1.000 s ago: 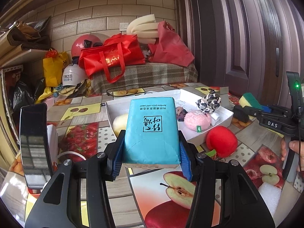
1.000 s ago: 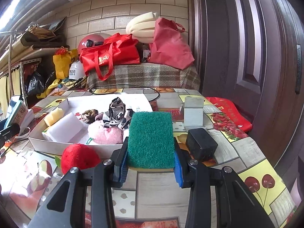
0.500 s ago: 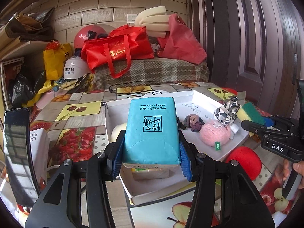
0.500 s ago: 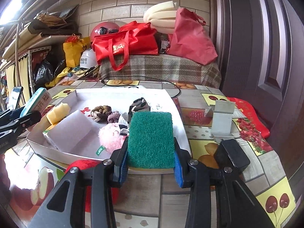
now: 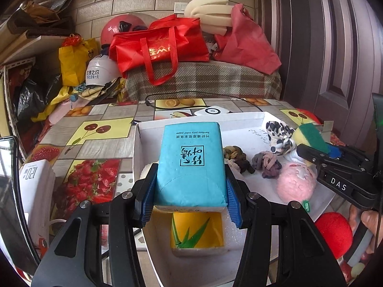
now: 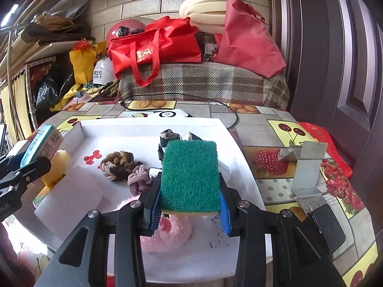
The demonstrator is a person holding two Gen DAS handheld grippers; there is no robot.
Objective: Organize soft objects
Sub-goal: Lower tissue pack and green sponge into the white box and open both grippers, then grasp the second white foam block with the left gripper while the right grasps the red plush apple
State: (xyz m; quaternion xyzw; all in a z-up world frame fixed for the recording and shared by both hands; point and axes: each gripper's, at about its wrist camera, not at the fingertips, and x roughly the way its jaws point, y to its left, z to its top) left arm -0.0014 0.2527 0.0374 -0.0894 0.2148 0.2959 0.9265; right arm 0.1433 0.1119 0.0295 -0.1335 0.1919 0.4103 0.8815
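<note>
Both of your claws have come forward over the white tray [image 5: 137, 143] in the last second; a moment ago they hung over the patterned worktop [image 5: 100, 141] short of it, with the red ball [image 5: 334, 229] ahead of them rather than down at the near edge.

Your left claw [image 5: 190, 203] is clamped on the blue tissue pack [image 5: 190, 165], which now hangs above the tray's left end, over the white foam block [image 5: 229, 236] with the yellow-and-green label. Your right claw [image 6: 189, 211] is gripping the green scouring sponge [image 6: 190, 177] by its sides, above the pink fluffy ball [image 6: 167, 235] and just right of the knotted hair ties [image 6: 119, 163].

So the carry looks done and what remains is the set-down. The tray is already crowded: judge a bare patch for each item before you let go, since dropping the pack on the foam block, or the sponge on the pink ball, would likely leave it tilted. The red ball is outside the tray and looks like the next pick.
</note>
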